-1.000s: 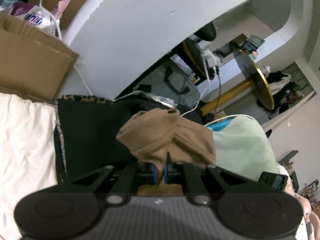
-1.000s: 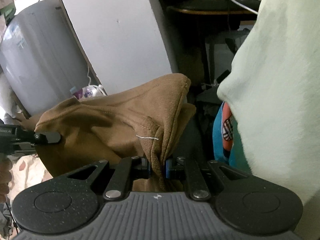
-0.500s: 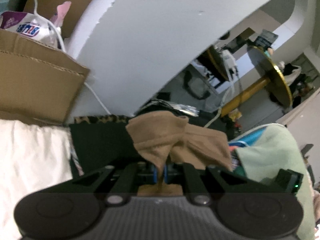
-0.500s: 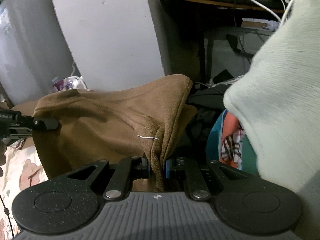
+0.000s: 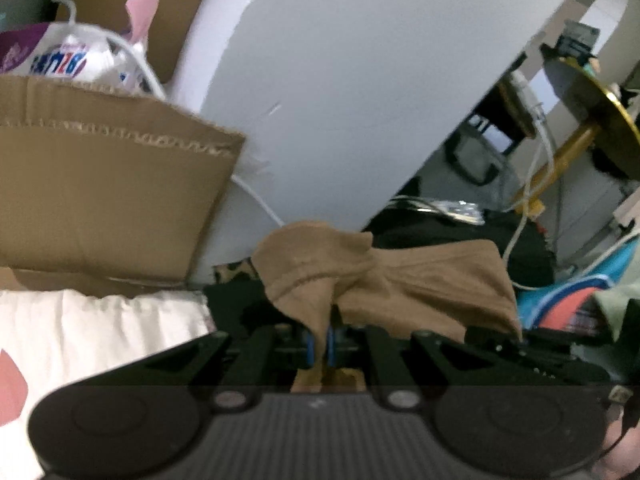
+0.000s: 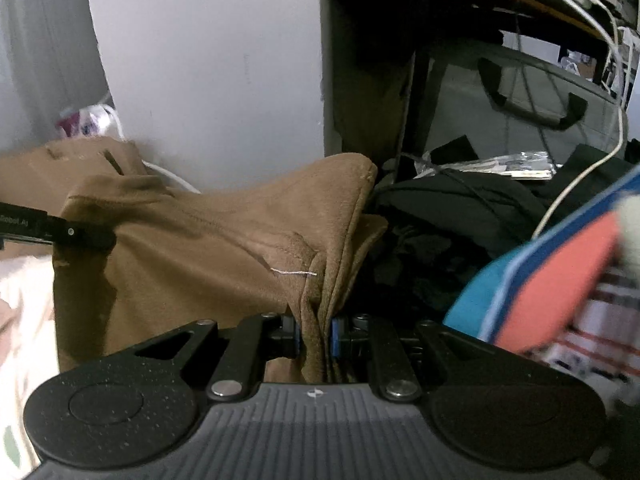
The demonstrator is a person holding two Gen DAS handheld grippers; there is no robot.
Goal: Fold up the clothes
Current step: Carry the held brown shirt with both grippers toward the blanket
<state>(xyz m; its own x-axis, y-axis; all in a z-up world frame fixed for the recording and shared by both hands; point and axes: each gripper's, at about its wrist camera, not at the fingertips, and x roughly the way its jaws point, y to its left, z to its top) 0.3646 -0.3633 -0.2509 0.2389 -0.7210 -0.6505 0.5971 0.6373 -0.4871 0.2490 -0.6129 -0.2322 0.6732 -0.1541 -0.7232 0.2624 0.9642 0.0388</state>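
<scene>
A brown garment [image 6: 208,248] hangs stretched between both grippers. My left gripper [image 5: 319,344] is shut on one bunched corner of the brown garment [image 5: 384,280], which rises in folds just past the blue pads. My right gripper [image 6: 315,334] is shut on a thick gathered fold at the other end. In the right wrist view the left gripper's black finger [image 6: 80,236] shows at the far left, pinching the cloth. The garment's lower part is hidden behind both gripper bodies.
A white bedsheet [image 5: 100,332] lies at lower left, a cardboard box [image 5: 104,184] behind it. A white panel [image 5: 360,80] stands ahead. Dark clothes [image 6: 448,216], white cables [image 6: 580,176], and a blue and orange cloth [image 6: 552,276] pile at right. A gold-rimmed round table [image 5: 592,112] sits far right.
Both grippers have moved forward and down with the brown garment still clamped. The pale green cloth has slid out of the right wrist view, and the box and white panel loom closer.
</scene>
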